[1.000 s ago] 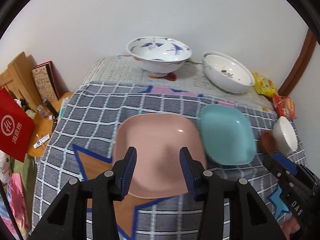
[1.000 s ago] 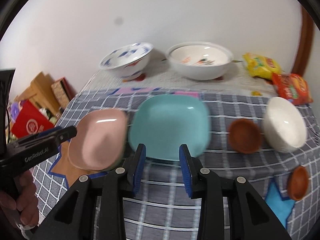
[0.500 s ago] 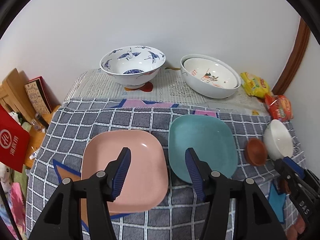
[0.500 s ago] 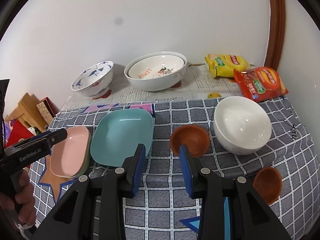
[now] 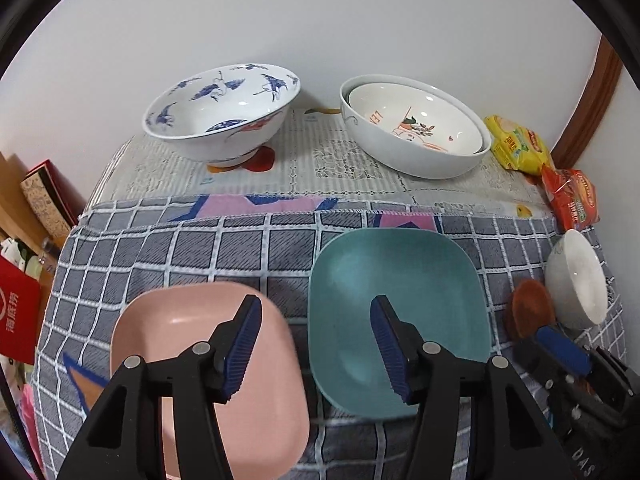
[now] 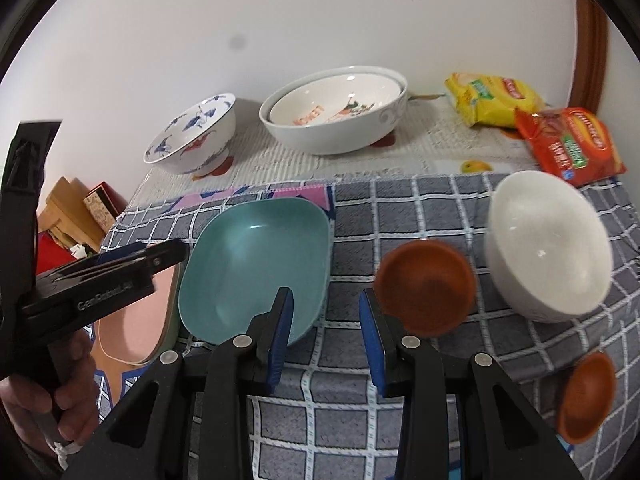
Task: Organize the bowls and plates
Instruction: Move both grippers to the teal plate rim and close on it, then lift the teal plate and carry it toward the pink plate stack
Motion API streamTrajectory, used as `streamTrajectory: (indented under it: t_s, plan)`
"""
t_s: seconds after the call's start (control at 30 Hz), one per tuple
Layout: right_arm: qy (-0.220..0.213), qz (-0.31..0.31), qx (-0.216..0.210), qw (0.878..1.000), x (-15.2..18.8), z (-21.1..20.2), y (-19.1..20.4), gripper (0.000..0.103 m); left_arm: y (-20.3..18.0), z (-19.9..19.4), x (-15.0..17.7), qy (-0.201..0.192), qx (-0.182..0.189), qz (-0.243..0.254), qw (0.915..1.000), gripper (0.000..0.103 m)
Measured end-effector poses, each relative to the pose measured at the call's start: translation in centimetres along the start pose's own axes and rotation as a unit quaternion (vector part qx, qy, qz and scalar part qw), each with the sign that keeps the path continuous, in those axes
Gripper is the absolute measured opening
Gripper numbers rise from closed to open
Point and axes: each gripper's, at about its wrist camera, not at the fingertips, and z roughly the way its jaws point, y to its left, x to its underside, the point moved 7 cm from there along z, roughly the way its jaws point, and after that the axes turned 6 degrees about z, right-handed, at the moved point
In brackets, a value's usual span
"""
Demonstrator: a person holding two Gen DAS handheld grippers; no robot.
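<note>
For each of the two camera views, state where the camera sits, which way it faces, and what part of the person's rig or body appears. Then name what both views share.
Left wrist: on the left gripper, facing down over the pink plate and teal plate; right gripper at the right edge.
Right wrist: on the right gripper, facing the brown bowl and white bowl; the hand holding the left gripper shows.
Shared: both plates, back bowls, checked cloth.

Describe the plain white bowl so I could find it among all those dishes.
Start at the grey checked cloth and go to its right side, below the red snack packet. The plain white bowl stands there beside a small brown dish; unlike the big bowls behind, it has no pattern.
</note>
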Motion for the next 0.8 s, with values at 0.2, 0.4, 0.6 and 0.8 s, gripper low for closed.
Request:
streamTrajectory:
  t_s: [0.2, 0.4, 0.6, 0.8]
  plan:
    - [0.009, -0.01, 0.008, 1.0, -0.4, 2.1, 0.5, 0.03, -0.5, 2.0, -0.7, 0.012, 0.002, 0.008, 0.9999, 0.054]
    - [0.019, -0.015, 0.019, 1.0, -0.8, 4.1, 0.4, 0.024, -0.4, 3.5, -1.2, 0.02, 0.001, 0.011, 0.9997, 0.05]
    - [0.022, -0.021, 0.021, 0.999, -1.1, 5.2, 0.6, 0.022, -0.6, 4.9, -1.2, 0.031, 0.007, 0.005, 0.9995, 0.04]
    - [0.029, -0.02, 0.022, 0.999, -1.2, 6.3, 0.4, 0.015, -0.8, 6.3, -0.8, 0.049, 0.013, 0.002, 0.9987, 0.027]
